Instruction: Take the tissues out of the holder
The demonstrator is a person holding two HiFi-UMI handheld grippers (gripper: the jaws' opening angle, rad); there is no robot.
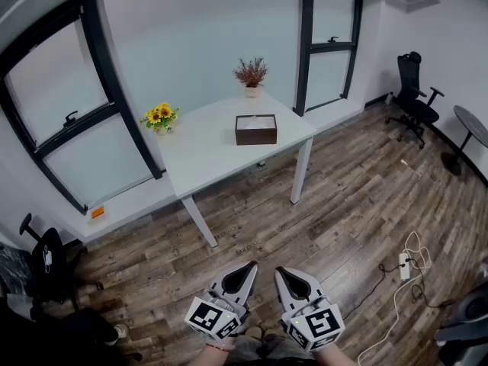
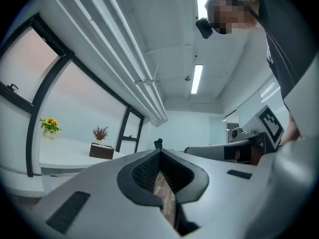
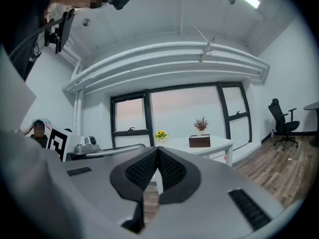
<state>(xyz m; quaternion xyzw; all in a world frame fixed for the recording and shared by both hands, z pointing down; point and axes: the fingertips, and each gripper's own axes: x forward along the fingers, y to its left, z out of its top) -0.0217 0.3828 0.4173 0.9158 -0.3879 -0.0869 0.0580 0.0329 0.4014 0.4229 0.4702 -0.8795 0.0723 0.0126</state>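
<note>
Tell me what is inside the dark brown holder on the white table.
White tissues show through the open top of the holder on the table. Its dark walls hide how deep the stack goes.

Dark wood-look holder; smooth matt white table; wood-grain plank floor

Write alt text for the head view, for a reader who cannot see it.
A dark tissue holder sits on a white table by the windows, with sunflowers and a dried plant. Near the bottom, the left gripper and right gripper are shut, side by side, above the wooden floor.
</note>
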